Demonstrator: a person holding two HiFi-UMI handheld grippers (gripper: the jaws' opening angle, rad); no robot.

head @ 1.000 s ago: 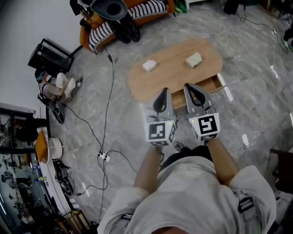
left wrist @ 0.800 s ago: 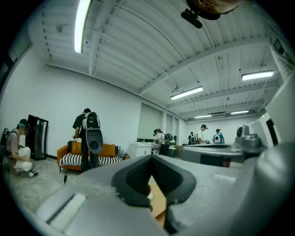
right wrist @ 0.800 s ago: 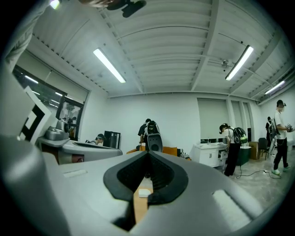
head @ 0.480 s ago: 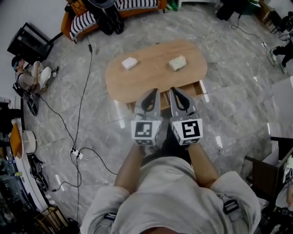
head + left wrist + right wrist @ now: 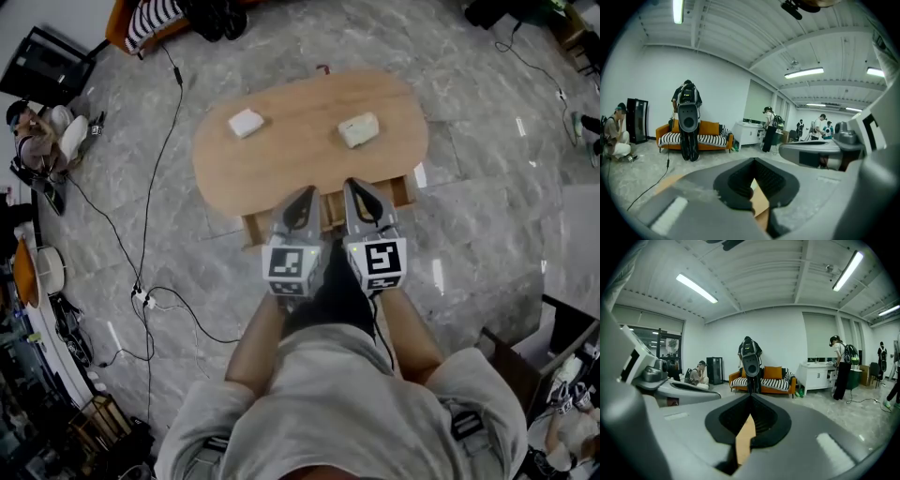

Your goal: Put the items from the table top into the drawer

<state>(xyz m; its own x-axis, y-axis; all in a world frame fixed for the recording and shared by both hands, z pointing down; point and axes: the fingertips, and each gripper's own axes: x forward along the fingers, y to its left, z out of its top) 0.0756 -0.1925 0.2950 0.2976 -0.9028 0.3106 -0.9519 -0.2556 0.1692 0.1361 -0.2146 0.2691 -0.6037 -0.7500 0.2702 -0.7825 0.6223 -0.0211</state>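
L claw point(image 5: 305, 192) & R claw point(image 5: 352, 185) both clenched, nothing in either, side by side. Tips sit over the drawer point(image 5: 255, 228), which is pulled out at the near edge of the oval wood table point(image 5: 300, 155); contents hid by claws. White block point(image 5: 246, 123) lies ahead-left of L claw, well apart. Pale sponge point(image 5: 359, 129) is ahead of R claw, nearer. Both have long axis crosswise, right end angled away. Grey tile floor point(image 5: 487, 216), cable point(image 5: 141, 253) left of L claw.

We wear a pale shirt point(image 5: 375, 403). Our grey left gripper point(image 5: 302, 193) and right gripper point(image 5: 353, 186) have black-and-white square markers point(image 5: 289, 262).
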